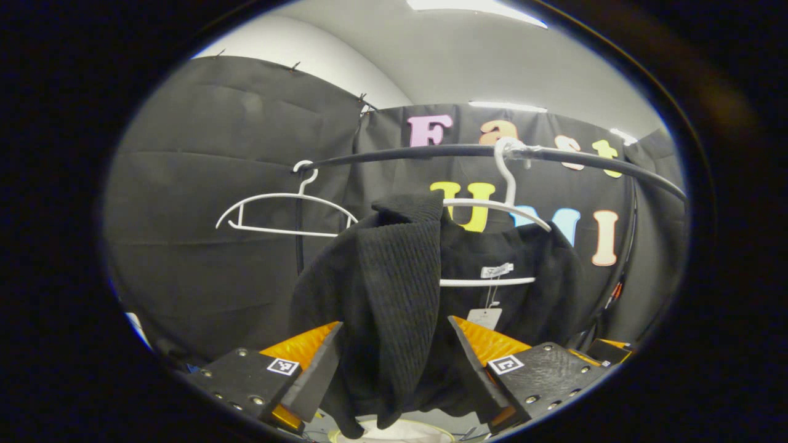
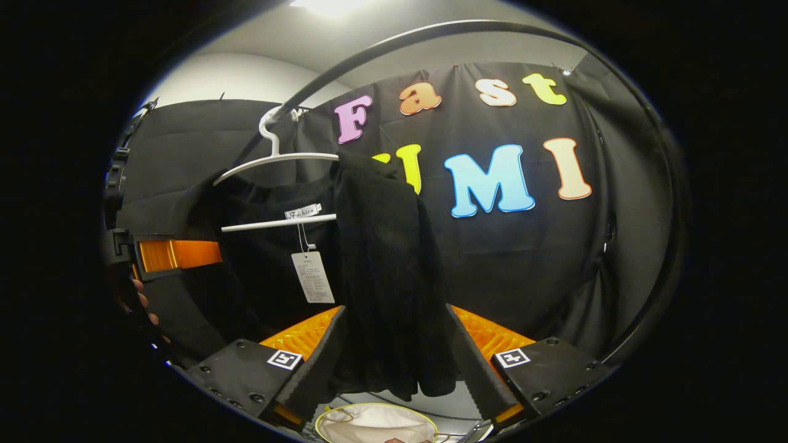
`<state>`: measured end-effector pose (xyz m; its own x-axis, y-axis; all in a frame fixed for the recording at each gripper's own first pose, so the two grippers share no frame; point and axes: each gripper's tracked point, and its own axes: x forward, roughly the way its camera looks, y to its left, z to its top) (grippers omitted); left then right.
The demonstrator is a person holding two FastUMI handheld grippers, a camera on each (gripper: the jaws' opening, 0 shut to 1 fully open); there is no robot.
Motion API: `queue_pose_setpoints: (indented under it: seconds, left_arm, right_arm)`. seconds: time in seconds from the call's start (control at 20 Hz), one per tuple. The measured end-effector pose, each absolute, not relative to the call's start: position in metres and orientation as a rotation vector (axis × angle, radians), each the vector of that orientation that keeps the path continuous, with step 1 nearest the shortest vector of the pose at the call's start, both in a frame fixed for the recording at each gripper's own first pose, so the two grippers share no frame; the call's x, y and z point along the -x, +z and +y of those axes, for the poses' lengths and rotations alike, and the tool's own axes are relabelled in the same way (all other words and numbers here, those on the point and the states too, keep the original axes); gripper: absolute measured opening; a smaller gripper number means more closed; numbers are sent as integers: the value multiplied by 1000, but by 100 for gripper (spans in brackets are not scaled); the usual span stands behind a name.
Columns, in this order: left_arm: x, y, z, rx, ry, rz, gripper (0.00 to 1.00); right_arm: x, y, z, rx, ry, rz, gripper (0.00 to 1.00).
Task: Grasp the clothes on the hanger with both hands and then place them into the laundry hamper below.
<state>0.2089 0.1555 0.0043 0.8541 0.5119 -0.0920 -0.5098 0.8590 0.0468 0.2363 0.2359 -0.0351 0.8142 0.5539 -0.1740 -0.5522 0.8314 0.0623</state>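
Observation:
A black knit garment (image 1: 394,289) hangs on a white hanger (image 1: 500,207) hooked over a dark curved rail (image 1: 431,151). My left gripper (image 1: 397,363) is shut on a bunched fold of the garment's shoulder, which stands pushed up off the hanger's arm. In the right gripper view the same garment (image 2: 385,258) runs down between the fingers of my right gripper (image 2: 394,363), shut on its other shoulder beside the hanger (image 2: 277,159). The laundry hamper (image 2: 375,424), white with a yellow rim, sits directly below. My left gripper (image 2: 175,253) shows at the left edge, held by a hand.
An empty white hanger (image 1: 286,212) hangs further left on the rail. A paper price tag (image 2: 313,277) dangles from the garment's neck label. The rail (image 2: 431,31) arches overhead and down the right side. Black cloth walls close in behind.

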Motion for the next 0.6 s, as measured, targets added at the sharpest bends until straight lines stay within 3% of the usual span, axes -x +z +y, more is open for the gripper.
queue_pose_setpoints:
  seconds: [0.05,0.1,0.2,0.25,0.3,0.4,0.45,0.5,0.6]
  left_arm:
    - [-214,3,157,-28,551,105,93]
    - [-220,3,158,-34,560,105,93]
    - [-223,6,168,-60,613,98,71]
    - [-224,5,169,-64,617,103,60]
    - [-225,4,171,-73,630,104,60]
    - [-223,7,174,-79,657,101,38]
    - [-221,6,177,-78,662,99,27]
    - [-220,5,177,-70,654,95,17]
    - [-221,4,170,-40,607,94,12]
  right_arm:
    - [-239,-37,240,-12,605,201,98]
    - [-240,-38,244,-15,620,208,93]
    - [-242,-39,249,-14,645,208,93]
    - [-243,-38,250,-14,657,207,98]
    - [-244,-37,252,-16,668,208,98]
    - [-245,-38,254,-29,687,210,98]
    - [-247,-39,254,-31,694,213,93]
    - [-246,-41,254,-29,696,220,98]
    - [-248,-38,255,-16,701,201,98]
